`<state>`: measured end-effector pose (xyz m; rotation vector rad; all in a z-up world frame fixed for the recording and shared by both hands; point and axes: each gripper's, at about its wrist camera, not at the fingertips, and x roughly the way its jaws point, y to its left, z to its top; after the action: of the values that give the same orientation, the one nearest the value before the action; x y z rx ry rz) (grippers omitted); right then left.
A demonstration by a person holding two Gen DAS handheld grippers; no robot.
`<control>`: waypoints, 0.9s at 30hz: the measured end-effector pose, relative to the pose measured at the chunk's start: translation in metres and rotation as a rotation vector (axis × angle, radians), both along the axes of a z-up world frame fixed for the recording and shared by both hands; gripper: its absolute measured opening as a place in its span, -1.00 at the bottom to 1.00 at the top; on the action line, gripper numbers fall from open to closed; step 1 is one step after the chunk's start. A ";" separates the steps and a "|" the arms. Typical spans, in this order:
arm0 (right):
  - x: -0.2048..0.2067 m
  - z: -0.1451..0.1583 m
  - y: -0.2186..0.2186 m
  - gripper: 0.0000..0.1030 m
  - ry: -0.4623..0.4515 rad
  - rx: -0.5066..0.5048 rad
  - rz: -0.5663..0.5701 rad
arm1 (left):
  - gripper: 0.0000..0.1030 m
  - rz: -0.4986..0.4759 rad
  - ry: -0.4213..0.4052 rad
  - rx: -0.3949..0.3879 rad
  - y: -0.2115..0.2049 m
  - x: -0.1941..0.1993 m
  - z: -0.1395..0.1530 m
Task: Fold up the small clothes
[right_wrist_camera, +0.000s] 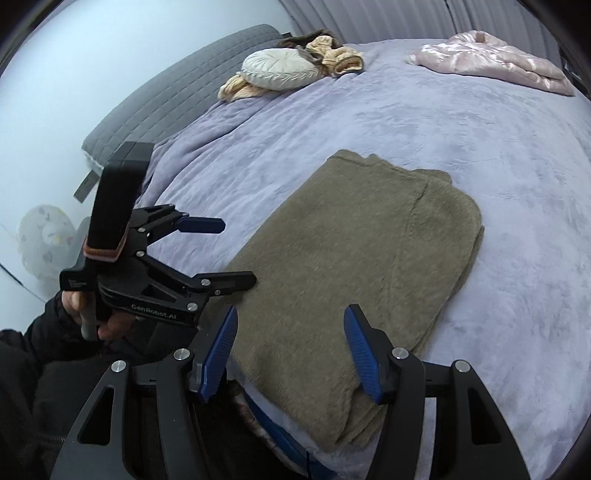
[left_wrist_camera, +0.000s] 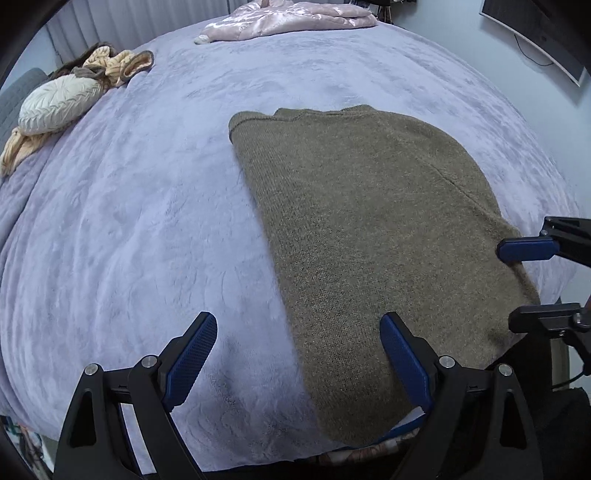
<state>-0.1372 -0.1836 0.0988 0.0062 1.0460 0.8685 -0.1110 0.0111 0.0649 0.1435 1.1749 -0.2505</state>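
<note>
An olive-brown knit sweater point(left_wrist_camera: 369, 221) lies folded lengthwise into a long strip on the lavender bedspread point(left_wrist_camera: 129, 221), its near end at the bed's front edge. It also shows in the right wrist view point(right_wrist_camera: 351, 266). My left gripper point(left_wrist_camera: 299, 332) is open and empty, hovering over the sweater's near left edge. My right gripper point(right_wrist_camera: 290, 332) is open and empty above the sweater's near end. In the left wrist view the right gripper point(left_wrist_camera: 524, 280) is at the sweater's right side. In the right wrist view the left gripper point(right_wrist_camera: 236, 251) is at the sweater's left side.
A round cream pillow point(left_wrist_camera: 59, 103) and peach-and-brown clothes point(left_wrist_camera: 114, 64) lie at the bed's far left. A shiny pink garment point(left_wrist_camera: 291, 18) lies at the far edge. A grey headboard point(right_wrist_camera: 177, 99) stands on the left. A monitor point(left_wrist_camera: 539, 33) hangs on the right wall.
</note>
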 end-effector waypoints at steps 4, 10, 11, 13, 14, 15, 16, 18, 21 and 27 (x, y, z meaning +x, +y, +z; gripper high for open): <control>0.001 -0.027 -0.007 0.24 0.024 -0.063 -0.040 | 1.00 0.040 0.001 -0.011 0.004 0.002 -0.010; 0.003 -0.049 -0.028 0.24 0.045 0.013 -0.086 | 1.00 0.054 0.006 -0.039 0.003 0.000 -0.019; 0.002 -0.051 -0.030 0.24 0.038 0.018 -0.088 | 1.00 0.054 0.005 -0.038 0.003 -0.001 -0.019; -0.001 -0.055 -0.031 0.24 0.021 0.019 -0.090 | 1.00 0.054 0.001 -0.029 0.002 -0.001 -0.017; -0.003 -0.056 -0.031 0.24 0.015 0.019 -0.093 | 1.00 0.055 -0.007 -0.012 0.000 -0.002 -0.014; -0.004 -0.057 -0.032 0.24 0.008 0.016 -0.093 | 1.00 0.056 -0.022 0.010 -0.002 -0.003 -0.009; -0.004 -0.056 -0.031 0.24 0.005 0.010 -0.091 | 1.00 0.055 -0.051 0.041 -0.007 -0.005 -0.001; -0.004 -0.050 -0.027 0.24 0.014 -0.018 -0.091 | 1.00 0.043 -0.094 0.078 -0.014 -0.007 0.012; -0.004 -0.027 -0.016 0.32 0.002 -0.072 -0.092 | 1.00 0.031 -0.152 0.076 -0.024 -0.009 0.033; -0.011 0.015 0.006 0.55 -0.168 -0.236 -0.103 | 1.00 0.057 -0.161 0.073 -0.033 -0.002 0.054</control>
<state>-0.1484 -0.1777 0.1139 -0.2067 0.9760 0.6372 -0.1134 -0.0219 0.1189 0.1901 1.0268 -0.1433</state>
